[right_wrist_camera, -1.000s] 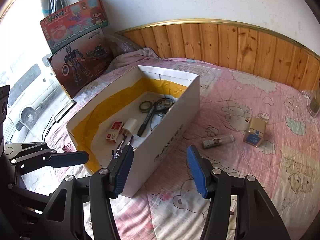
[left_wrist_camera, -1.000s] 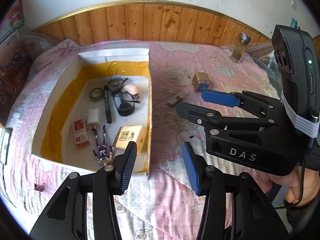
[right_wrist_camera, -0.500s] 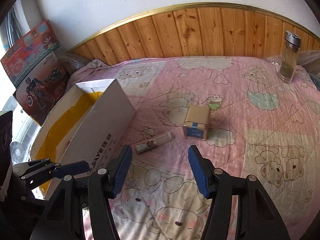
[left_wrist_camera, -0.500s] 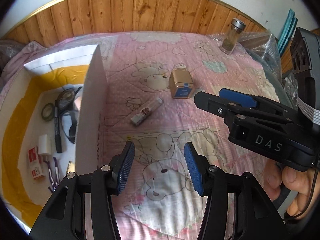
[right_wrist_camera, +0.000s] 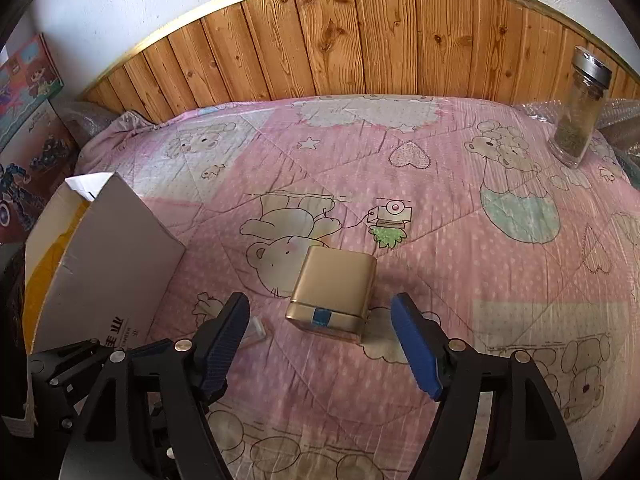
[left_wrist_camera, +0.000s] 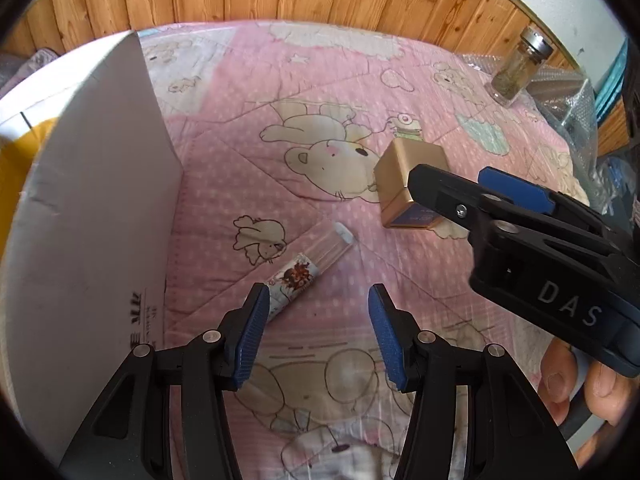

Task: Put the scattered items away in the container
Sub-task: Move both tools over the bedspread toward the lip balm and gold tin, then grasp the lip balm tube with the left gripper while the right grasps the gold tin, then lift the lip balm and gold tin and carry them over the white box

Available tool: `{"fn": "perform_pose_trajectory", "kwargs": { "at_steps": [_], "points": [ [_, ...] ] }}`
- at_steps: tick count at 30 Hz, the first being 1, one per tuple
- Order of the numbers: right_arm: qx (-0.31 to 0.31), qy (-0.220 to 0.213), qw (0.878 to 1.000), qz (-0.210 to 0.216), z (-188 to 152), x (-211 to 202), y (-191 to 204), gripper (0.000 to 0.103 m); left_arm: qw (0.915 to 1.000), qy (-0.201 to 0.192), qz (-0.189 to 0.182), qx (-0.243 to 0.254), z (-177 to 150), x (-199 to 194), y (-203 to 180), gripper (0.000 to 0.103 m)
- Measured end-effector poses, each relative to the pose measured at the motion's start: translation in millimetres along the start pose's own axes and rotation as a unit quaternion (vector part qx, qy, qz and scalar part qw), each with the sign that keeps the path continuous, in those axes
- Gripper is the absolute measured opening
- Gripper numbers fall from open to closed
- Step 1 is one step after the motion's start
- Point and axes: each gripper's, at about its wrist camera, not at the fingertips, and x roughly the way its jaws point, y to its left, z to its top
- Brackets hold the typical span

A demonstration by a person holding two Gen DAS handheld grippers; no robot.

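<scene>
Nearest, two grippers, both spread wide and pinching nothing: left gripper (left_wrist_camera: 316, 330) poised over the near end of one small tube (left_wrist_camera: 306, 266), right gripper (right_wrist_camera: 320, 344) with its blue pads either side of one gold box (right_wrist_camera: 332, 290), neither touching it. One tube only, lying slantwise on the pink blanket (left_wrist_camera: 248, 168) just right of the carton wall: clear cap at the far end, printed white label with a dark red picture at the near end. One gold box, a little further on and to the right of the tube, apart from it: squat, rounded corners, matte gold top, blue strip on the near face. To the left, one white carton (right_wrist_camera: 108, 264), yellow inside, black lettering low on its outer wall. Furthest back, by the wooden headboard (right_wrist_camera: 360, 40), one glass jar (right_wrist_camera: 580, 112) with a metal lid, standing upright, greenish contents inside.
</scene>
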Motion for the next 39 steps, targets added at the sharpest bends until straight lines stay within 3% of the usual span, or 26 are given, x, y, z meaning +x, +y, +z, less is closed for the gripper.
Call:
{"fn": "perform_pose_trajectory", "kwargs": {
  "at_steps": [7, 8, 9, 10, 14, 16, 18, 19, 21, 32, 39],
  "points": [
    [-0.008, 0.016, 1.000, -0.012, 4, 29, -10, 0.074, 0.9996, 0.000, 0.015, -0.026, 0, 22, 10, 0.051],
    [-0.006, 0.016, 1.000, -0.008, 3, 29, -13, 0.074, 0.9998, 0.000, 0.002, -0.019, -1, 21, 7, 0.048],
    [-0.003, 0.016, 1.000, -0.003, 3, 29, -16, 0.069, 0.9999, 0.002, -0.010, -0.013, -2, 21, 4, 0.033],
    [-0.002, 0.018, 1.000, -0.002, 3, 30, -18, 0.062, 0.9999, 0.005, -0.014, -0.008, -2, 21, 1, 0.030],
    [0.004, 0.027, 1.000, -0.002, -1, 39, -21, 0.060, 1.0000, -0.005, 0.001, -0.005, 1, 26, -1, 0.037],
    [0.005, 0.029, 1.000, -0.005, -2, 45, -22, 0.060, 0.9999, -0.009, -0.005, -0.012, 3, 27, -2, 0.049],
    [0.009, 0.034, 0.999, 0.000, -4, 49, -24, 0.057, 0.9999, -0.010, 0.002, 0.001, 5, 30, -8, 0.049],
    [0.010, 0.033, 0.999, 0.002, -6, 50, -24, 0.051, 0.9998, -0.011, 0.010, 0.011, 5, 31, -11, 0.042],
    [0.008, 0.030, 1.000, 0.002, -7, 49, -25, 0.051, 0.9993, -0.012, 0.029, 0.019, 6, 31, -11, 0.020],
    [0.024, 0.022, 0.999, 0.017, -17, 20, -26, 0.051, 0.9997, -0.012, -0.008, -0.020, 8, 8, -3, 0.019],
    [0.033, 0.018, 0.999, 0.022, -31, -1, -22, 0.051, 0.9994, -0.025, 0.009, -0.020, -3, -24, -6, 0.019]
  ]
}}
